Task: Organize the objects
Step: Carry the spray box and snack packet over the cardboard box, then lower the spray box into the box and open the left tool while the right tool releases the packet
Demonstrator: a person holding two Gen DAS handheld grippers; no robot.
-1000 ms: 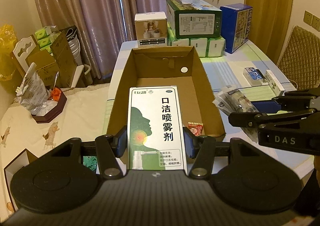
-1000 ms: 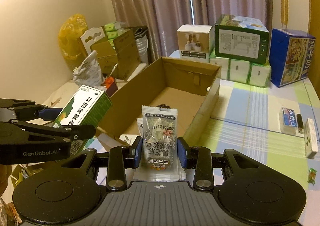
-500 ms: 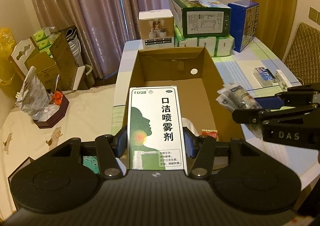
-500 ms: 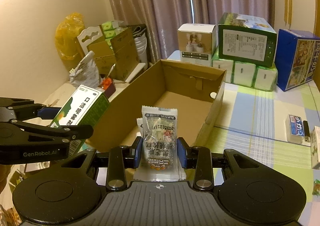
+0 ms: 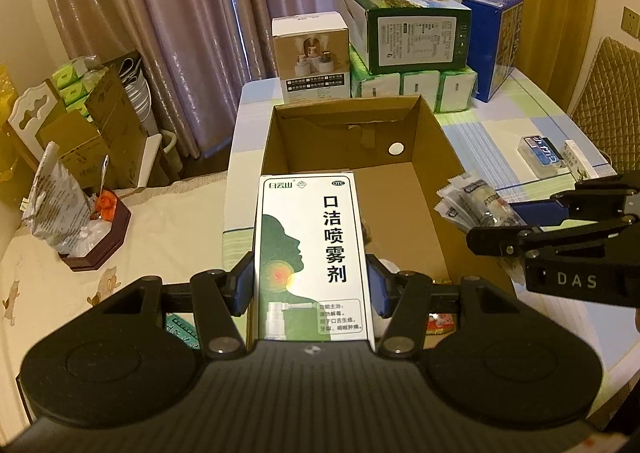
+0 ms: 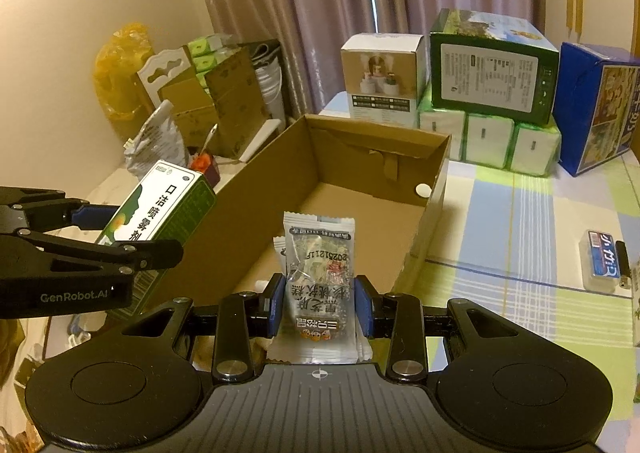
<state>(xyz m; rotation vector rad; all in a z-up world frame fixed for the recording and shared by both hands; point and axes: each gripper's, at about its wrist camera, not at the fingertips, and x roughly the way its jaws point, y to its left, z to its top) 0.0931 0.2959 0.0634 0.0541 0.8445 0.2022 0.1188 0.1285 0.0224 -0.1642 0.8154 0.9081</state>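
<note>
Left wrist: left gripper (image 5: 311, 285) around spray box (image 5: 310, 253)

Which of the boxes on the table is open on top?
The brown cardboard box in the middle. Its top is open, so you can see its floor. The blue box and dark green box behind it are closed.

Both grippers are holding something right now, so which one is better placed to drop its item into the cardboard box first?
Right, probably. The right gripper holds the snack packets directly over the floor of the cardboard box. The left gripper holds the spray box at the box's near left edge.
</note>
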